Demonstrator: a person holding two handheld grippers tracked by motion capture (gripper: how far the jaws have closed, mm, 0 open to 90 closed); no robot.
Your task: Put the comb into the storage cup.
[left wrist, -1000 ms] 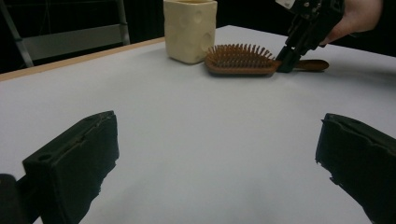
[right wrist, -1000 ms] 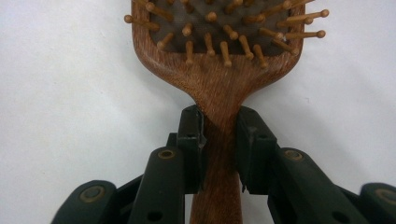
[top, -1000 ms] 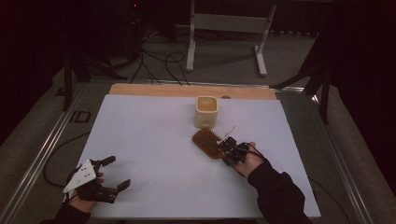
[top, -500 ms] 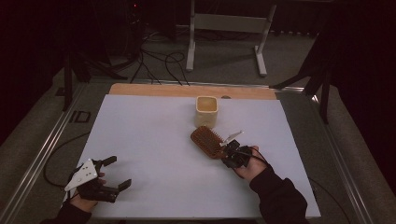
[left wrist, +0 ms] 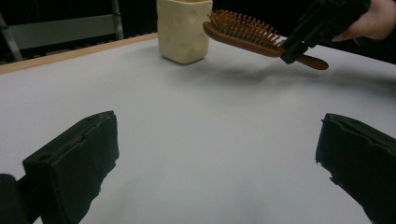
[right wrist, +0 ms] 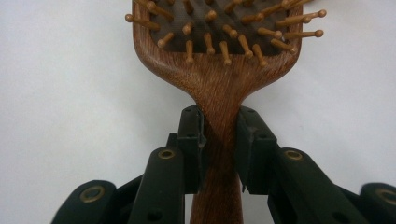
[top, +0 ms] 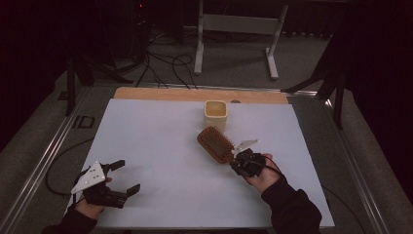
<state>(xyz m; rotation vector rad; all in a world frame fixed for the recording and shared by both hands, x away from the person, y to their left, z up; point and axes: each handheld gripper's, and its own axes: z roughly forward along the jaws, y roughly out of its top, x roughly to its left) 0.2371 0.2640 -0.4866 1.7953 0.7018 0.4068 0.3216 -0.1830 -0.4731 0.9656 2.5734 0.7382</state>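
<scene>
Clearly a stiff, light wooden hairbrush (top: 215, 143), lifted off the table (top: 160, 131) right of centre, near the cream cup (top: 215, 114) at the far edge.
Right gripper (right wrist: 219, 135) clamps its smooth narrow neck, likely the best hold; left gripper (top: 122, 176) gapes wide, empty, by the near-left corner.

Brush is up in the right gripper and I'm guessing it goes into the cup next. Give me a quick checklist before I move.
1. Grip: right gripper is shut on the neck of the brush, one jaw on each side of the handle: ok.
2. Brush off the table: the left gripper view shows it held in the air with its shadow below: ok.
3. Cup upright, mouth open: ok.
4. Cup contents: inside not visible: cannot tell.
5. Path from brush to cup: bare white table between them: ok.
6. Left gripper open, low at the near left, away from the path: ok.
</scene>
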